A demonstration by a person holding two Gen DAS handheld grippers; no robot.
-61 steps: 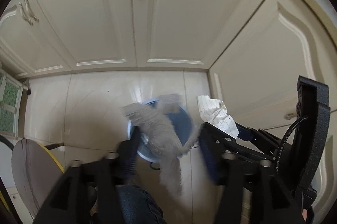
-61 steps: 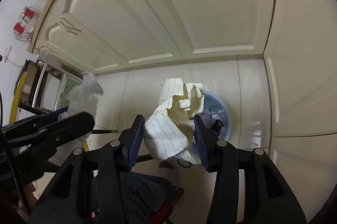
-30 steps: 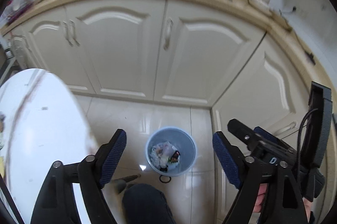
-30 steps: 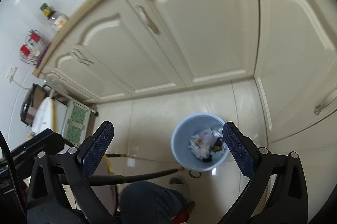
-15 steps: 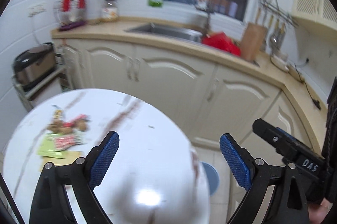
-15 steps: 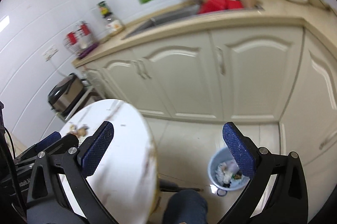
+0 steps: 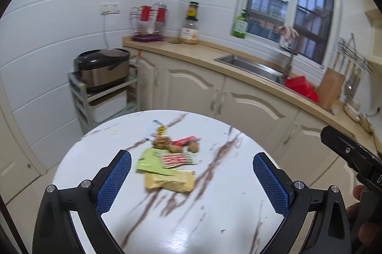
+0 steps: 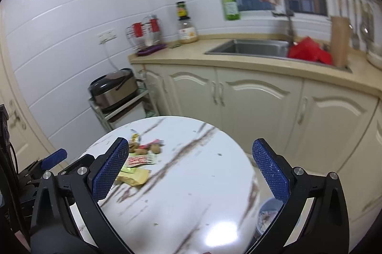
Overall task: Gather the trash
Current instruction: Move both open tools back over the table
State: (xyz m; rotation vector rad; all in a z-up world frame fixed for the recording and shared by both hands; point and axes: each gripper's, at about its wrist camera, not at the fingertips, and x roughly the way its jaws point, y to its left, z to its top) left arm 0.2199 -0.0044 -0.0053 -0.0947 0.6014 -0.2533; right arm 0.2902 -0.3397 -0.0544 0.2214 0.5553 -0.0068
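Observation:
A pile of trash lies on the round white marble table [image 7: 214,218]: a tan snack packet [image 7: 169,180], a green wrapper [image 7: 152,162], a red-and-white wrapper [image 7: 176,159], a red wrapper [image 7: 185,141] and brown crumpled bits [image 7: 164,143]. My left gripper [image 7: 192,178] is open and empty, above the table just short of the pile. My right gripper [image 8: 191,173] is open and empty over the table [image 8: 191,182], to the right of the pile [image 8: 136,165]. The blue trash bin [image 8: 268,215] stands on the floor by the table's right edge.
Cream kitchen cabinets [image 7: 238,99] run behind the table, with a sink [image 7: 250,66], a red bag [image 7: 302,85] and bottles on the counter. A rice cooker [image 7: 102,68] sits on a small rack at the left.
Both grippers let their trash go into the bin, opened, then swung up from the floor to face the table and its pile.

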